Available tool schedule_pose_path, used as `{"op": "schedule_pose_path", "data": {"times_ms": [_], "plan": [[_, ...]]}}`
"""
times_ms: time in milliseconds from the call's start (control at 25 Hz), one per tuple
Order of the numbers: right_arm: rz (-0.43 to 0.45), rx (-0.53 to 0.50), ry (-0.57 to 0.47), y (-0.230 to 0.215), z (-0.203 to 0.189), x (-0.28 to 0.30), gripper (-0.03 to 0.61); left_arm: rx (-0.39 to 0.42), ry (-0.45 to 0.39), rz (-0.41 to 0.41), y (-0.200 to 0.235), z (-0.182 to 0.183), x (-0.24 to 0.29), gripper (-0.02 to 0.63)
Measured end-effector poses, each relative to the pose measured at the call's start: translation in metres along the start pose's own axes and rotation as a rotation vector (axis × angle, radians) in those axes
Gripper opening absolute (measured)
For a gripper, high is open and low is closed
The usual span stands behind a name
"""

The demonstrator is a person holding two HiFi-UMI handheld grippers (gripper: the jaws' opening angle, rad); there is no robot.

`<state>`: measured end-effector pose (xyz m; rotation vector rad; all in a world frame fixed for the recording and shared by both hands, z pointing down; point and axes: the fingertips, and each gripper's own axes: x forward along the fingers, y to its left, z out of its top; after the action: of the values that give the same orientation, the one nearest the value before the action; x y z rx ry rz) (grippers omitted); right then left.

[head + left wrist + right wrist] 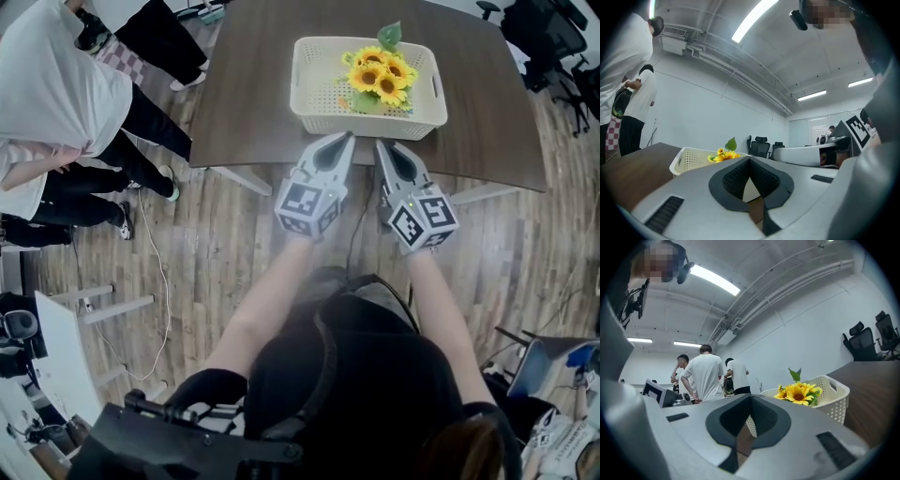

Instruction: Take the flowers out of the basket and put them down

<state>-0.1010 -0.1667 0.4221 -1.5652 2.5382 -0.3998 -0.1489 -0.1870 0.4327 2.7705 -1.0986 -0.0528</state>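
Note:
A bunch of yellow sunflowers (pixel 381 75) with a green leaf lies in the right half of a cream plastic basket (pixel 316 94) on a dark wooden table (pixel 253 84). My left gripper (pixel 345 139) and right gripper (pixel 382 146) are side by side at the table's near edge, just short of the basket, both shut and empty. In the left gripper view the sunflowers (pixel 723 155) and basket (pixel 689 159) rise beyond the jaws. From the right gripper view the sunflowers (pixel 799 392) sit inside the basket (pixel 832 397), ahead and to the right.
People (pixel 56 112) stand on the wooden floor to the left of the table, also visible as people (pixel 705 376) in the right gripper view. Office chairs (pixel 553 47) stand at the far right. A cable (pixel 155 281) trails over the floor at the left.

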Motion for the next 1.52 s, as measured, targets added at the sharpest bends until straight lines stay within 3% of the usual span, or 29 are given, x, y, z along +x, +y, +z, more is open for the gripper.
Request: {"op": "schedule_pose_path", "data": {"times_ms": [560, 880, 1280, 1520], "plan": [[0.034, -0.029, -0.006, -0.003, 0.029, 0.013, 0.003, -0.025, -0.031, 0.022, 0.007, 0.024, 0.013, 0.011], [0.073, -0.011, 0.016, -0.032, 0.042, 0.027, 0.003, -0.020, -0.024, 0.093, 0.021, 0.031, 0.032, 0.011], [0.086, -0.002, 0.049, -0.077, 0.057, 0.044, 0.003, 0.112, -0.009, 0.071, 0.011, 0.058, 0.064, 0.011], [0.087, 0.005, 0.054, -0.096, 0.064, 0.051, 0.003, 0.088, -0.011, 0.127, 0.027, 0.067, 0.077, 0.011]]}}
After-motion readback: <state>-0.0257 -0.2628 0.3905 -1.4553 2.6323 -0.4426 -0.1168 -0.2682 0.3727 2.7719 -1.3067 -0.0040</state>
